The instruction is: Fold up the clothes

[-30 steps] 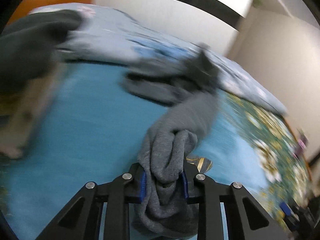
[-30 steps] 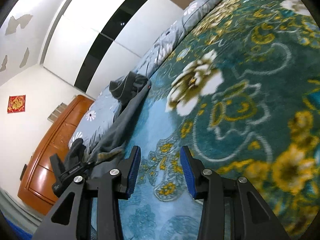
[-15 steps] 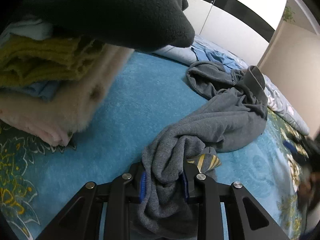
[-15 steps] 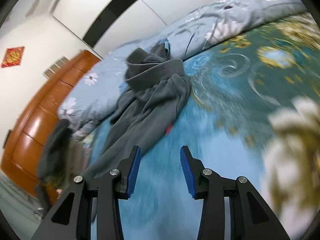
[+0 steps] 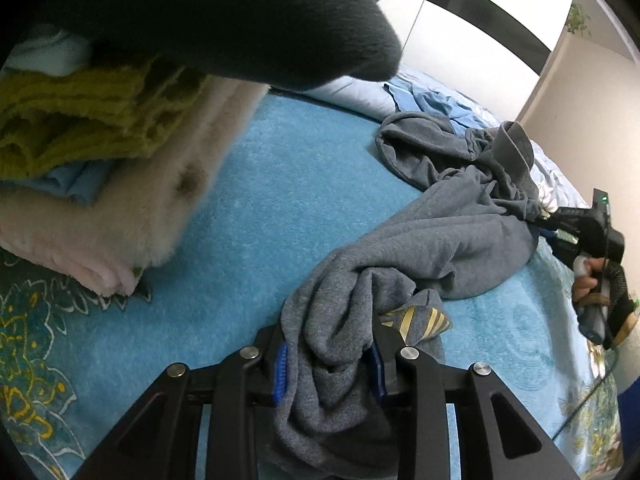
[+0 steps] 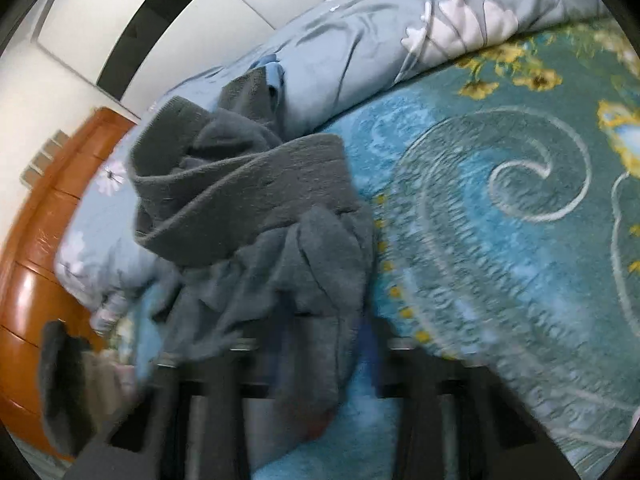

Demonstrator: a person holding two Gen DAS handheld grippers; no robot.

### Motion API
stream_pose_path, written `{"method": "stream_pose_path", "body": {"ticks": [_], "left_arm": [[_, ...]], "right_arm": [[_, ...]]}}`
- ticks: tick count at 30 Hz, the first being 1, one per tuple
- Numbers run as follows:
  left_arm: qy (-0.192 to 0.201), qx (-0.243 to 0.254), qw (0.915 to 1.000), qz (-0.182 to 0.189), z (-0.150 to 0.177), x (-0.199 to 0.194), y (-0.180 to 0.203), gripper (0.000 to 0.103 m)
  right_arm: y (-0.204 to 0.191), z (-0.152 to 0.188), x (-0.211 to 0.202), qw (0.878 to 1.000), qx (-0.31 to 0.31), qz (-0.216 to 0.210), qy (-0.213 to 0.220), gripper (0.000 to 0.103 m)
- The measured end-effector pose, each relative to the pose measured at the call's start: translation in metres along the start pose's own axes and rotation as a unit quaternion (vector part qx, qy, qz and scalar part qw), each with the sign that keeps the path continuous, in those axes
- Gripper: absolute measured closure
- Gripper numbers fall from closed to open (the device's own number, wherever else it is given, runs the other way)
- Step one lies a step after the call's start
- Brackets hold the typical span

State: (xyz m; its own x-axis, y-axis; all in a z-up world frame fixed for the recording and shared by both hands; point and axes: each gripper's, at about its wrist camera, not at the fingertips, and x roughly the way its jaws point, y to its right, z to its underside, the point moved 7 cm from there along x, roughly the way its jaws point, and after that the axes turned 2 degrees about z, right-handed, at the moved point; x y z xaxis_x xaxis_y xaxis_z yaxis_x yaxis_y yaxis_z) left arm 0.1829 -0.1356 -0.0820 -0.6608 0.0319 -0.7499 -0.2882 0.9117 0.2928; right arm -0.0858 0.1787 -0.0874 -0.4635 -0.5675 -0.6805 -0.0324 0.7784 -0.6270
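Left gripper (image 5: pixel 329 368) jaws easing apart with bunched grey sweatshirt (image 5: pixel 440 240) between its blue pads, right gripper (image 6: pixel 320 344) jaws closing on the blurred far end, garment sprawled across the blue floral bedspread (image 5: pixel 240 220), folded stack (image 5: pixel 100 152) at the bedspread's left edge.

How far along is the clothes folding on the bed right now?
Done: a folded stack sits on the blanket. In hand: the grey sweatshirt, bunched between the left tongs, whose jaws are opening, and between the closing right tongs at its other end. Left: it is crumpled, not yet spread or folded.
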Motion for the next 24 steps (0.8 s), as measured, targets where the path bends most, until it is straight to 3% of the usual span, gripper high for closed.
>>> {"method": "stream_pose_path", "body": {"ticks": [5,10,17,24], "left_arm": [[0.005,0.019,0.9996,0.02,0.003,-0.009,0.015,0.069],[0.006,0.057,0.9957,0.072,0.01,-0.014,0.053,0.069],[-0.014,0.145,0.9779,0.15,0.04,-0.013,0.141,0.069],[-0.038,0.215,0.9597,0.177,0.076,-0.015,0.204,0.069]], "right_arm": [[-0.003,-0.003,-0.043,0.996,0.025,-0.078,0.04,0.097],[0.027,-0.01,-0.13,0.985,0.046,-0.121,0.11,0.097],[0.112,0.01,-0.269,0.971,0.074,-0.088,0.209,0.097],[0.218,0.083,-0.363,0.95,0.154,-0.06,0.265,0.097]]}}
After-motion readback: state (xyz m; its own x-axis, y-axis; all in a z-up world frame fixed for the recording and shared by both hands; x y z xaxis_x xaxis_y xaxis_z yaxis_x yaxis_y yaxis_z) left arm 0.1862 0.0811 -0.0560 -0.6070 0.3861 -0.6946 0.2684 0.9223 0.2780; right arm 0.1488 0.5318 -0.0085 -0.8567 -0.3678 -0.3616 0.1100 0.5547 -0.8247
